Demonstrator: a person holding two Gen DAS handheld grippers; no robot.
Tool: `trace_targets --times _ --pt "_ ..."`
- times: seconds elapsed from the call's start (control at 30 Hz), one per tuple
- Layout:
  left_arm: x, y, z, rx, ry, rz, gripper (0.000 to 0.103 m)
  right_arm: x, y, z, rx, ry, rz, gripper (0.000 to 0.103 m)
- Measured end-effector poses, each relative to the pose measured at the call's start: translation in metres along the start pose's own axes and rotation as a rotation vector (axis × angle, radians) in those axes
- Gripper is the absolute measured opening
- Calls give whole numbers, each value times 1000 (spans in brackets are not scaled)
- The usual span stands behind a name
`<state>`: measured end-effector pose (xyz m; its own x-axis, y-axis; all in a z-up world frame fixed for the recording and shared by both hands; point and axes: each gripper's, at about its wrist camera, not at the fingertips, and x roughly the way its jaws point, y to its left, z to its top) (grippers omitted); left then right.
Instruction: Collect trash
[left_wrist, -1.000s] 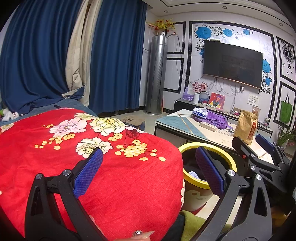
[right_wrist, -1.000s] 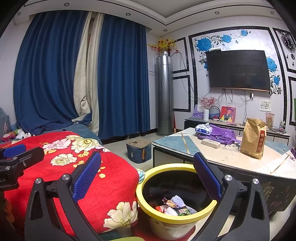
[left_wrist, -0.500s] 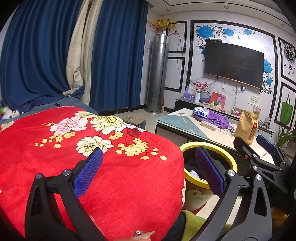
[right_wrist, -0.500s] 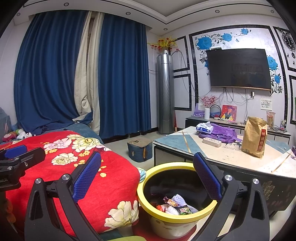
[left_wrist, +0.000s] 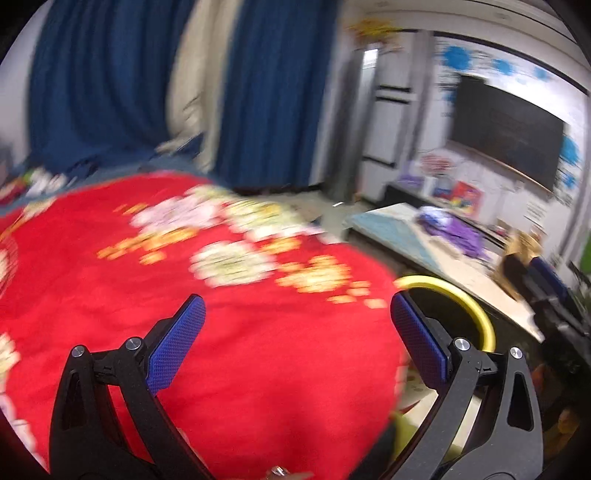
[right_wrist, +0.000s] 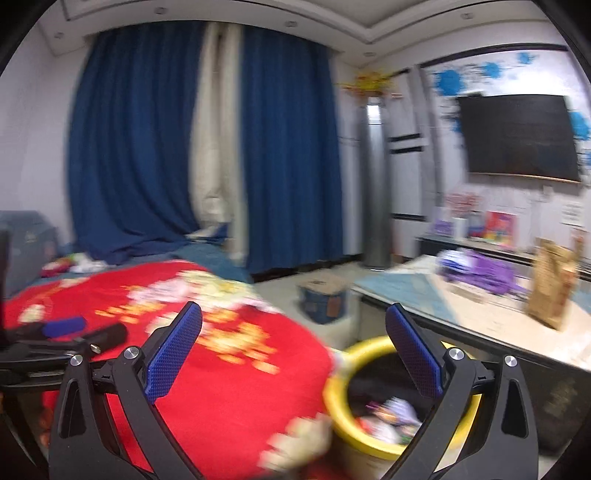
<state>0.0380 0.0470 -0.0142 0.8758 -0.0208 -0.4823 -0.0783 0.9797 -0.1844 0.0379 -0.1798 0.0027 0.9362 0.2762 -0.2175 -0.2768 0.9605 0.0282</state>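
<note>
Both views are motion-blurred. A yellow-rimmed trash bin (right_wrist: 340, 391) stands on the floor between the red floral blanket (right_wrist: 229, 387) and the low table; wrappers (right_wrist: 388, 419) lie inside it. In the left wrist view only the bin's rim (left_wrist: 465, 299) shows past the blanket (left_wrist: 240, 350). My left gripper (left_wrist: 295, 341) is open and empty above the blanket; it also shows in the right wrist view (right_wrist: 62, 332). My right gripper (right_wrist: 293, 350) is open and empty above the bin and the blanket's edge, and its fingers (left_wrist: 550, 280) show at the left view's right edge.
A low table (right_wrist: 491, 321) at the right carries a brown paper bag (right_wrist: 554, 284), purple cloth (right_wrist: 480, 271) and a remote. A small blue box (right_wrist: 323, 299) sits on the floor. Blue curtains (right_wrist: 288, 155), a grey tower unit (right_wrist: 376, 177) and a wall TV (right_wrist: 517, 136) stand behind.
Both grippers have swung left, so the bin and table have shifted right in both views, and the images are now blurred. Both grippers remain open and empty.
</note>
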Motion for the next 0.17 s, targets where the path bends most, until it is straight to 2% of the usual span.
trace_targets --times 0.03,0.07,0.1,0.13,0.17 --pt "-5 22 4 -26 1 54 92 11 22 8 -3 17 71 97" --pt "-13 52 8 -51 0 153 92 24 47 15 -9 45 140 97" --pt "-19 75 10 -74 0 223 92 43 84 21 -26 105 237 97" --pt "-30 112 12 -120 -2 321 92 56 111 22 -36 151 310 97" --pt "-40 145 12 -159 7 421 92 75 156 21 -57 234 415 97"
